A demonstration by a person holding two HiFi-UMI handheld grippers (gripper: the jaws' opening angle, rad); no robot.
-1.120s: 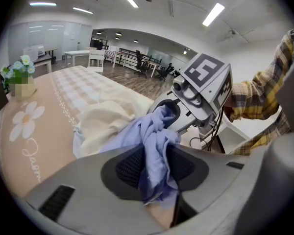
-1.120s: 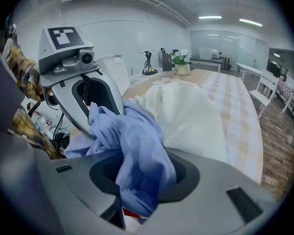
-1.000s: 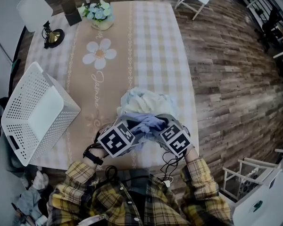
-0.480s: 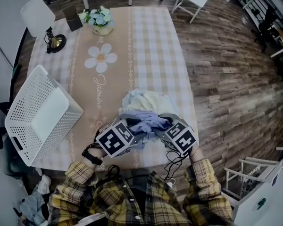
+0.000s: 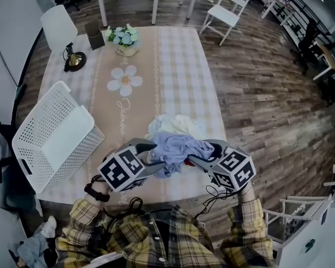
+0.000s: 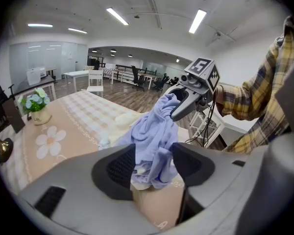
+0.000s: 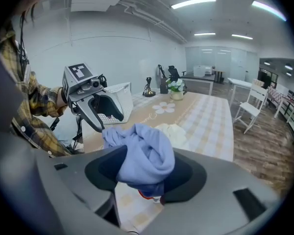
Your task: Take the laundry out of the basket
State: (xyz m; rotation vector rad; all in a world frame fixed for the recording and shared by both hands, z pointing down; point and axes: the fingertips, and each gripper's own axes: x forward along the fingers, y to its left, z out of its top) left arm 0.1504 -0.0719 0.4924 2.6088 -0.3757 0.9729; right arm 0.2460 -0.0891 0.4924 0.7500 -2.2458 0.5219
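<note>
A light blue garment (image 5: 176,149) hangs bunched between my two grippers above the table's near edge. My left gripper (image 5: 149,151) has one end of it (image 6: 154,136) between its pads, and my right gripper (image 5: 196,159) has the other end (image 7: 142,153). Both sets of jaws are opening with the cloth still filling the gaps. Behind the garment a pale heap of laundry (image 5: 177,124) lies on the table. The white perforated basket (image 5: 56,135) lies tipped at the table's left edge, and its inside looks bare.
A checked cloth with a daisy print (image 5: 124,78) covers the table. At its far end stand a lamp (image 5: 64,32), a dark box (image 5: 94,33) and a flower pot (image 5: 124,38). A white chair (image 5: 226,10) is beyond. Clothes (image 5: 36,244) lie on the floor at lower left.
Both grippers have risen from the heap and drawn apart, lifting the blue garment and stretching it between them. The head view has tilted to show more of the room.
</note>
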